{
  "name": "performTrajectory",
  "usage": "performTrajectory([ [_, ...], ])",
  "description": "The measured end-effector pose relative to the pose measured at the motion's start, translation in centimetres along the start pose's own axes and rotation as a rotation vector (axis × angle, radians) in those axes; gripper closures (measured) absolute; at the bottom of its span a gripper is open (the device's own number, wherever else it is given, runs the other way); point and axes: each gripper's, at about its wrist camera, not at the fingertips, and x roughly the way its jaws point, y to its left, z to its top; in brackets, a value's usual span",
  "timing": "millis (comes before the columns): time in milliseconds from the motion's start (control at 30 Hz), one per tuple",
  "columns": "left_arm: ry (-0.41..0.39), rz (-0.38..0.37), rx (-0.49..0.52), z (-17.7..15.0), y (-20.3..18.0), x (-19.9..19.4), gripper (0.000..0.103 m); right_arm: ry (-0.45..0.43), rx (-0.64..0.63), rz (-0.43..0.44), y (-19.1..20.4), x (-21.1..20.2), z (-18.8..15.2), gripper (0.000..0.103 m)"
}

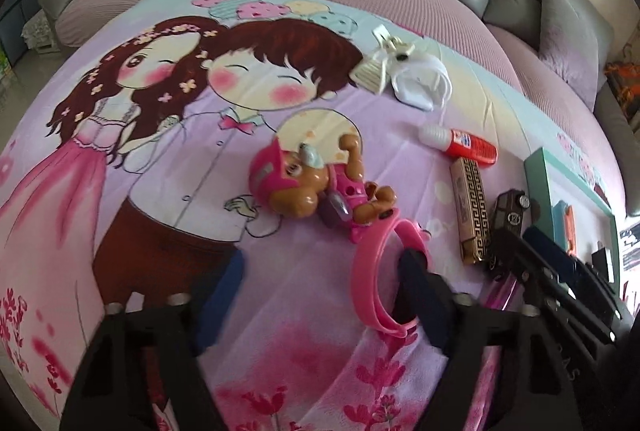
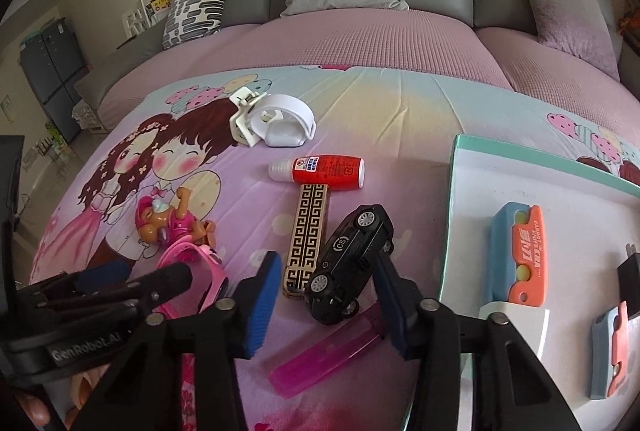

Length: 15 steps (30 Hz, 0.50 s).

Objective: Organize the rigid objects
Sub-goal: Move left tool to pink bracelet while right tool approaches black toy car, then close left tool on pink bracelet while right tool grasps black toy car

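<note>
Right wrist view first, and the count on the printed bedsheet (image 2: pixel 248 191): one black toy car (image 2: pixel 348 263), one patterned gold-and-black bar (image 2: pixel 306 239), one red glue bottle (image 2: pixel 320 171), one white clip holder (image 2: pixel 276 125), one translucent pink comb (image 2: pixel 324 359), one pink puppy figure (image 2: pixel 168 221), one pink band (image 2: pixel 200 271). Off to the right sits one teal-rimmed box lid (image 2: pixel 454 191), already carrying two orange-and-blue folding cutters (image 2: pixel 518 255) and one dark plug, cut off at the edge.

That car lies tipped on its side, wheels showing, its long axis running diagonally, one end toward the bottle, the other toward the camera. It lies between the right gripper (image 2: pixel 324 299) fingers; the right pad touches its flank, the left blue pad (image 2: pixel 262 305) stands clear of it, so the jaws are apart, not clamped. The bar's long axis runs nearly straight away from the camera, its far end touching the bottle, which lies crosswise with its white cap to the left.

Left wrist view now: the left gripper (image 1: pixel 320 295) has its jaws spread, the right finger poked inside the loop of the pink band, the left finger (image 1: pixel 224 283) well outside it. No squeeze on the band that I can see. The puppy lies on its side, just beyond the band.
</note>
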Motion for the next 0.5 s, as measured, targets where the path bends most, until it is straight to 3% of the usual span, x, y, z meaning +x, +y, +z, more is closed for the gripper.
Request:
performTrajectory([
  [200, 0.006, 0.009, 0.027, -0.2, -0.9, 0.5, 0.036, 0.033, 0.037, -0.008, -0.4, 1.4, -0.2, 0.056],
  [433, 0.006, 0.051, 0.054, -0.3, -1.7, 1.2, 0.036, 0.012, 0.04, -0.007, -0.2, 1.5, -0.1, 0.057],
  [500, 0.006, 0.059, 0.062, -0.3, -2.0, 1.2, 0.039, 0.015, 0.053, -0.005, -0.5, 1.4, -0.2, 0.062],
])
